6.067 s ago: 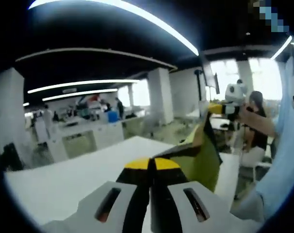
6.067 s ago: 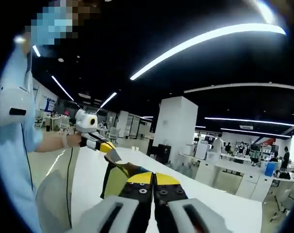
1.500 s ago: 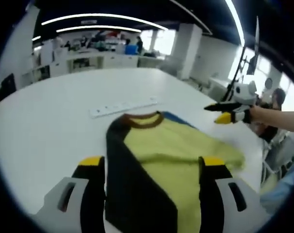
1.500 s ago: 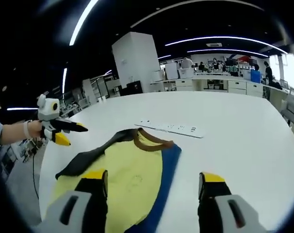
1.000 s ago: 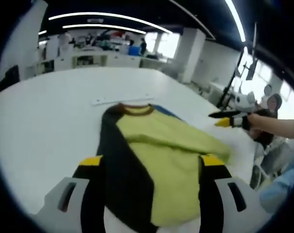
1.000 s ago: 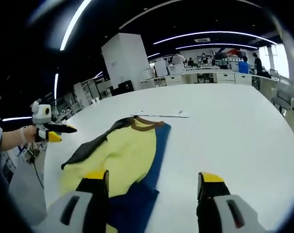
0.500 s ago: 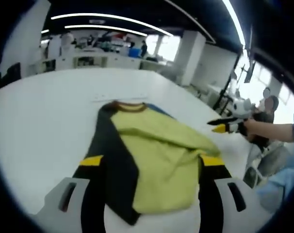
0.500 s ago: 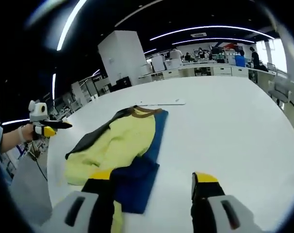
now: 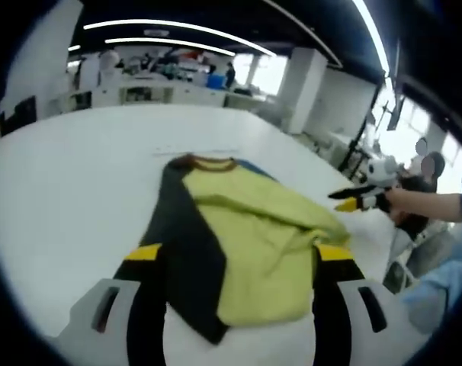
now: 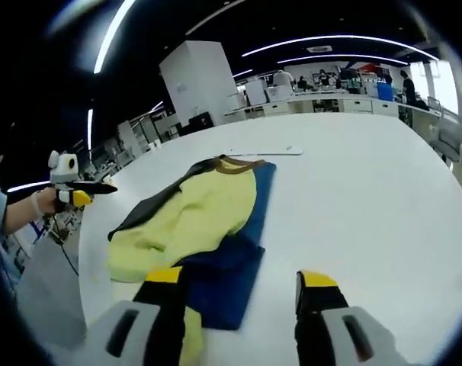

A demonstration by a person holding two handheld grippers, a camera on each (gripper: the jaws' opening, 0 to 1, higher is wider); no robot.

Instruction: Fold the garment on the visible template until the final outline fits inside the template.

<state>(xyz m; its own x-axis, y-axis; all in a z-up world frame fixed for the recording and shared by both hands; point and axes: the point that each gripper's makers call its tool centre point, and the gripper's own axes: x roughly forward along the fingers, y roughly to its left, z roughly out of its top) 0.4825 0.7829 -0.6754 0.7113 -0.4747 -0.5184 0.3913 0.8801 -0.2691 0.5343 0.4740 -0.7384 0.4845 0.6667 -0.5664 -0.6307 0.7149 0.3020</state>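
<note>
A yellow, black and blue garment (image 9: pixel 239 240) lies rumpled mid-table (image 10: pixel 368 191), unfolded; the left gripper (image 9: pixel 239 255) and right gripper (image 10: pixel 235 284), both wide open and empty, likely must next grasp its near edge.

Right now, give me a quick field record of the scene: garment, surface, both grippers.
garment: yellow shirt with black and blue side panels and a brown collar, lying loosely half-folded
surface: white table
other item: white strip beyond the collar
left gripper: open, over the shirt's near end
right gripper: open, over the blue edge
</note>
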